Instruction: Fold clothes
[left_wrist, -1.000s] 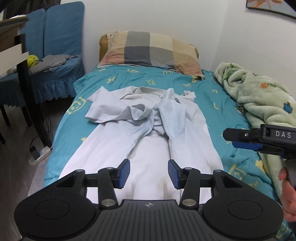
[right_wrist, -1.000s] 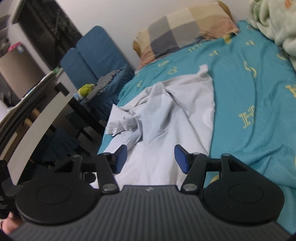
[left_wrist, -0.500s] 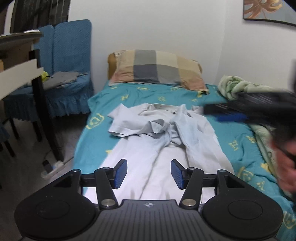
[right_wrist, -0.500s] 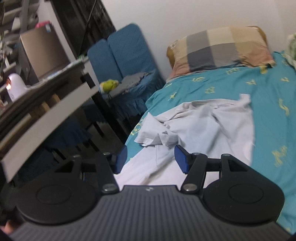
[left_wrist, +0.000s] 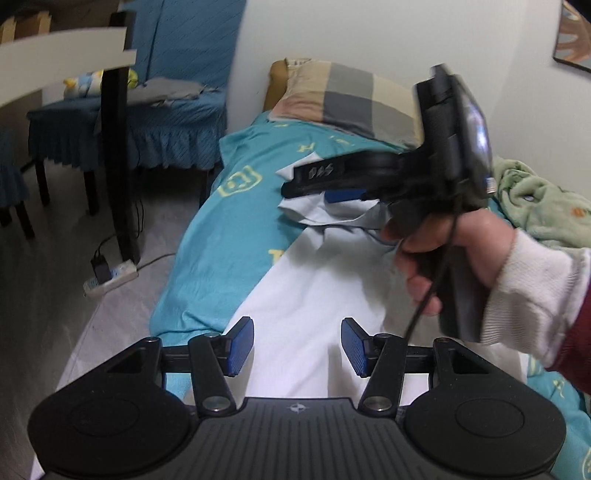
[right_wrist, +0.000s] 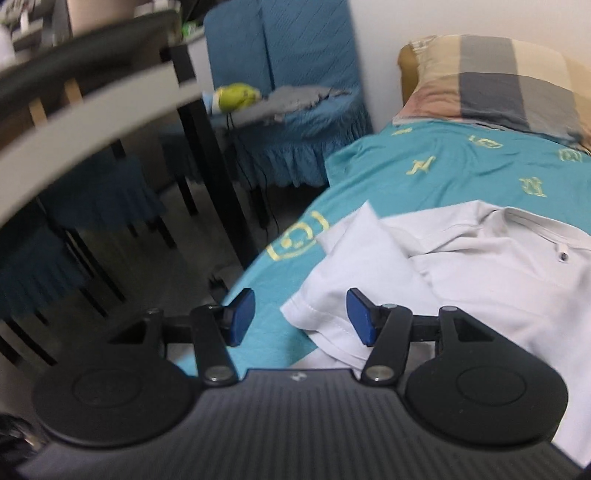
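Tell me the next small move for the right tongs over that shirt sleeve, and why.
Probably ease the right tongs forward and close on the sleeve hem of the white shirt: the hem lies between the pads, which are closing slightly but not yet touching it.

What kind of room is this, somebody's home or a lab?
Most likely a bedroom in a home: a bed with a teal patterned sheet, a checked pillow at its head, and a pale shirt spread out on it. Blue-covered chairs stand beside the bed.
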